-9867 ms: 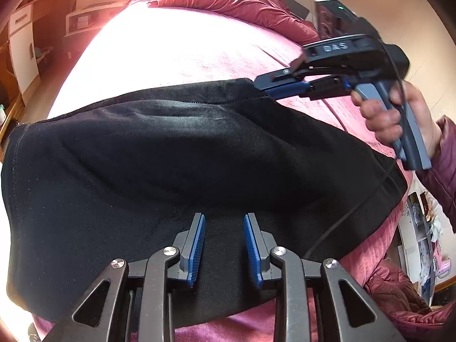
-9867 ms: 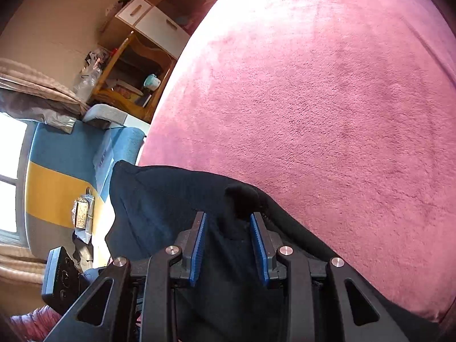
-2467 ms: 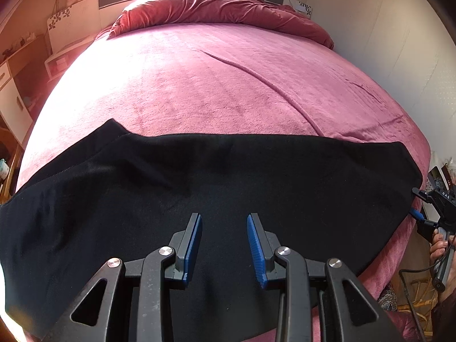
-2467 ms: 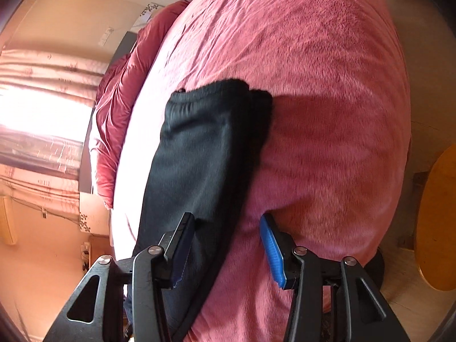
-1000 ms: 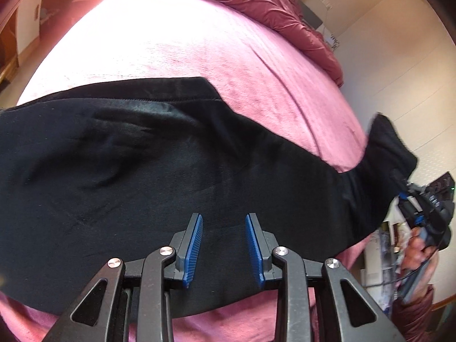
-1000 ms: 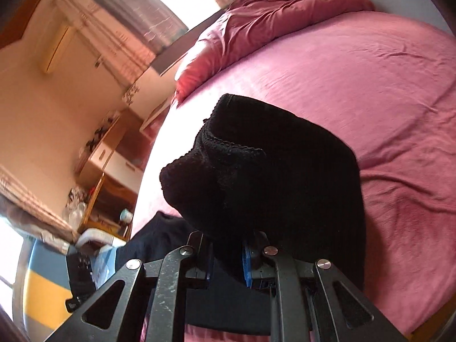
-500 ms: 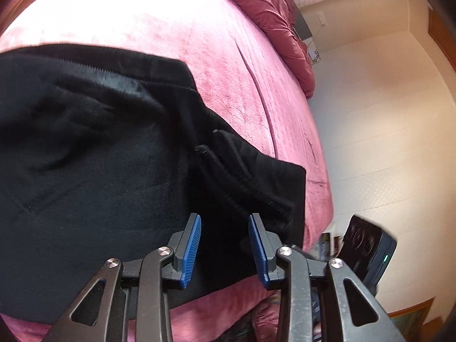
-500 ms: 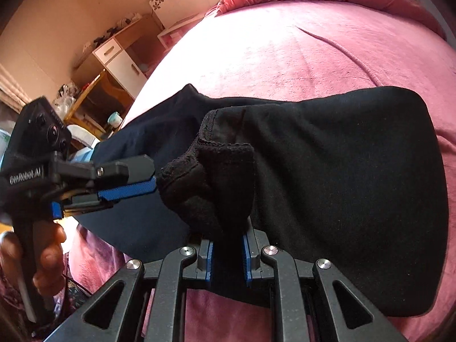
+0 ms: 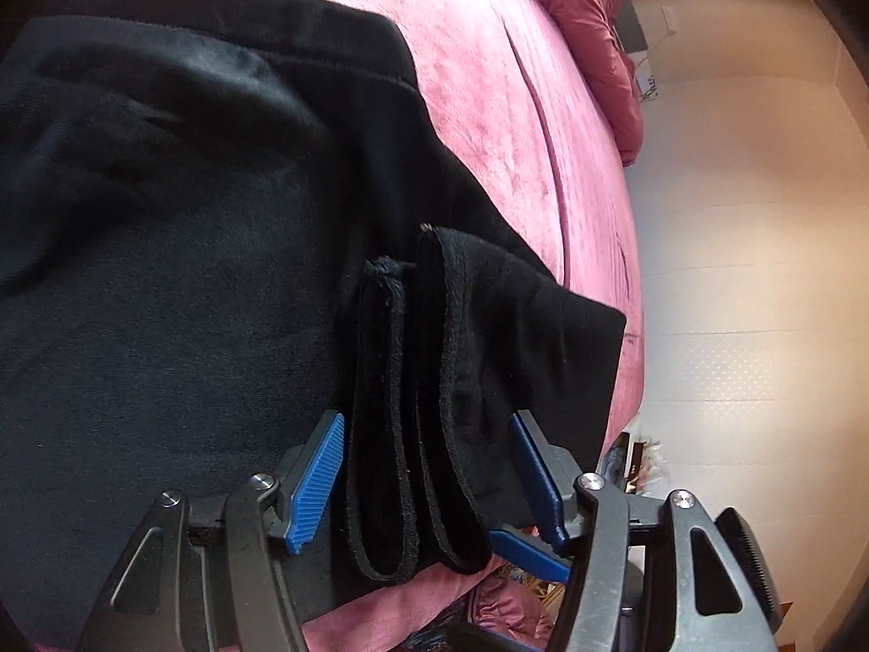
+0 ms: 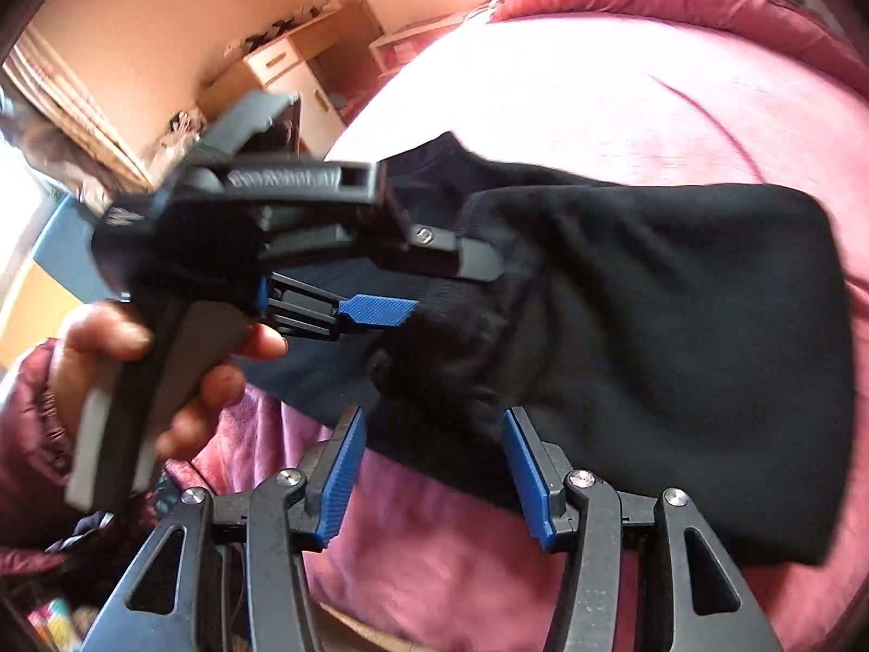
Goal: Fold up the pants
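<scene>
Looks like one fold is already down: the black pants [image 10: 652,326] are lying doubled over on the pink bed [image 10: 624,108], the ribbed cuffs [image 9: 413,391] sitting on top at lower centre of the left view. Both grippers are opening up, the left gripper [image 9: 429,472] with its fingers spread either side of the cuffs, the right gripper [image 10: 432,470] spread over the cloth edge, neither pinching. Probably another fold still to go. The waistband end is running off the left edge, and the hand [image 10: 108,358] is blurring
</scene>
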Motion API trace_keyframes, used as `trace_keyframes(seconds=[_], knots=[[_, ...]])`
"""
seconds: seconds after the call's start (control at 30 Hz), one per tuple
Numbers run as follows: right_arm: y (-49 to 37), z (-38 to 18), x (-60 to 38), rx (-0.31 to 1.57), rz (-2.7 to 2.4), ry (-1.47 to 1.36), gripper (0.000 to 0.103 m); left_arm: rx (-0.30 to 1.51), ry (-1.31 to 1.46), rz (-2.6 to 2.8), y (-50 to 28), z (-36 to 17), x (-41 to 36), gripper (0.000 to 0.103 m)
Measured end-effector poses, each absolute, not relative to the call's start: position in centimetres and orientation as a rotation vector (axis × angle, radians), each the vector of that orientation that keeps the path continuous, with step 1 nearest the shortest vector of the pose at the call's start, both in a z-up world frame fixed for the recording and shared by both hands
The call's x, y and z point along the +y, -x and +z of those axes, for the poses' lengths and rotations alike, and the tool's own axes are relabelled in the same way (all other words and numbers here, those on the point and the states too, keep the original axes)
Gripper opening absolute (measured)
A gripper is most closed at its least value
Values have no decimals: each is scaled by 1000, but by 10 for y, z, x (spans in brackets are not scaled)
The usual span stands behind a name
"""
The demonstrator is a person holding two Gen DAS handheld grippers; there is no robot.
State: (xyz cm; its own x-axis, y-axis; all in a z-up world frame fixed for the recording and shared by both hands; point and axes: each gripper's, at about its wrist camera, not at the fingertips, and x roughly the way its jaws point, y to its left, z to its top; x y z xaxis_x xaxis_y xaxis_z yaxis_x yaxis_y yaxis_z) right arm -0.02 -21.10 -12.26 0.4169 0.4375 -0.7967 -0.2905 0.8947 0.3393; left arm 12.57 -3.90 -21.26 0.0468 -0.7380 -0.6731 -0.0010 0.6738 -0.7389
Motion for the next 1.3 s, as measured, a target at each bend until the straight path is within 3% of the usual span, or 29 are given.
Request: trace_keyframes(seconds=[0.07,0.13,0.2,0.23,0.37,0.7,0.77,0.87,0.93,1.07,1.2,1.3], knots=[[11,-117,-239,1037,403,-202,54,1427,617,-617,-126,-211,-46,61],[22,-112,-274,1027,307,-247,54,1419,566,-621,-127,-208,-55,51],[38,-110,-314,1025,195,-292,54,1406,500,-642,-128,-204,-64,22],[45,-111,-332,1029,143,-312,54,1394,477,-649,-127,-201,-67,20],[70,-130,-379,1046,-49,-294,59,1322,473,-724,-129,-176,-74,18],[28,-161,-372,1024,-135,-300,63,1149,509,-890,-130,-92,-89,16],[20,-162,-372,997,-179,-294,47,1113,495,-884,-128,-84,-86,15],[12,-169,-370,1021,-156,-267,28,1131,489,-835,-128,-97,-72,14],[8,-173,-361,1043,-143,-214,23,1171,450,-771,-125,-120,-56,14],[1,-185,-355,1086,-128,-194,21,1289,439,-640,-126,-181,-34,14],[0,-188,-355,1112,-101,-202,23,1307,454,-614,-113,-204,-23,14],[2,-184,-366,1155,-57,-193,37,1291,463,-640,-110,-198,-28,17]])
